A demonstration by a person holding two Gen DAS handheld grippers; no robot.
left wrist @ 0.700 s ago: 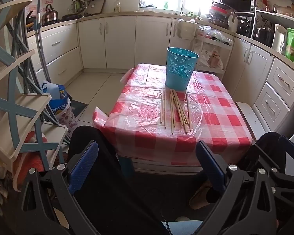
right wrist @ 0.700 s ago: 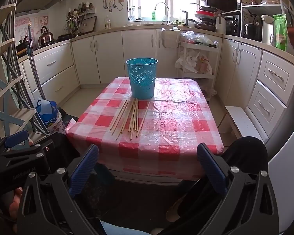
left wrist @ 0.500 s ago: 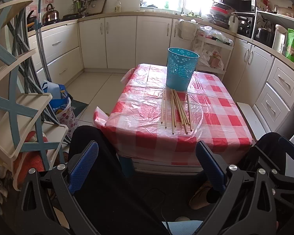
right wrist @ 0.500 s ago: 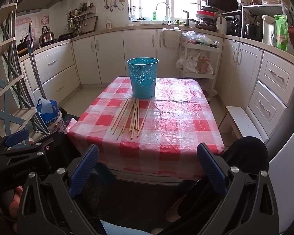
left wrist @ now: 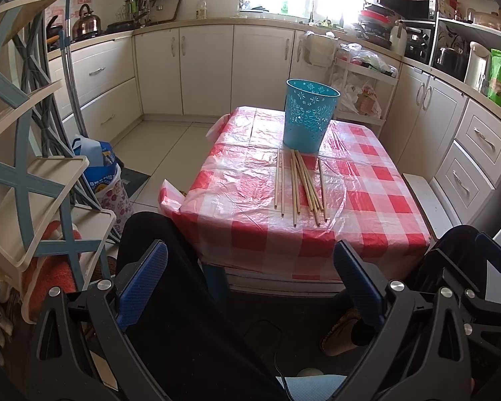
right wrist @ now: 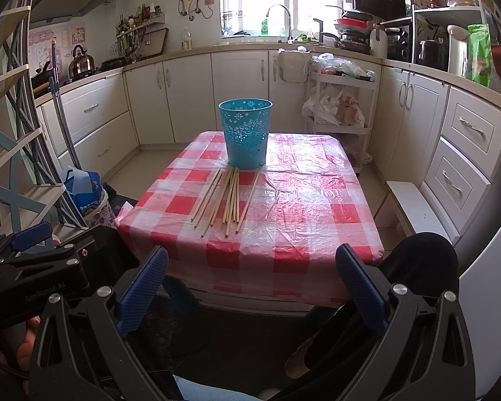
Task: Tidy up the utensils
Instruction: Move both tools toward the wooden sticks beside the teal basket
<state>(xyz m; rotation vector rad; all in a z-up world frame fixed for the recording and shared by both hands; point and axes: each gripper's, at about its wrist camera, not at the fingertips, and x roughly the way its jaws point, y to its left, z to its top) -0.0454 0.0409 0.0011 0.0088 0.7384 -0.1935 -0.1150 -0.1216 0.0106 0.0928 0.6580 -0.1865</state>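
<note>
left wrist view: the left tongs (left wrist: 250, 282) hang released, jaws spread wide with nothing between them, held low and well short of the counter (left wrist: 377, 200). on its red-checked plastic cover lies a loose row of chopsticks (left wrist: 300, 183), thin pale wooden sticks, just in front of the blue bin (left wrist: 309, 120), which stands upright with its mouth open. the sticks run lengthwise from the bin toward the near edge, far ends almost touching the bin's foot, near ends fanned a little. two at the left lie apart from the rest; the middle ones overlap. they look light, stiff and narrow, likely to roll or slide on the glossy cover, so a pinch across the shaft near the middle seems safest, one stick at a time, beginning with one that lies alone.

right wrist view: the right tongs (right wrist: 250, 284) are likewise released and carry nothing, held low before the near edge of the counter. from here the chopsticks (right wrist: 228, 195) slant slightly, near tips leaning left, far ends gathered at the blue bin (right wrist: 247, 133). the lone stick at the right of the group looks easiest for this side. a grip near one end would let a stick tip and swing.
</note>
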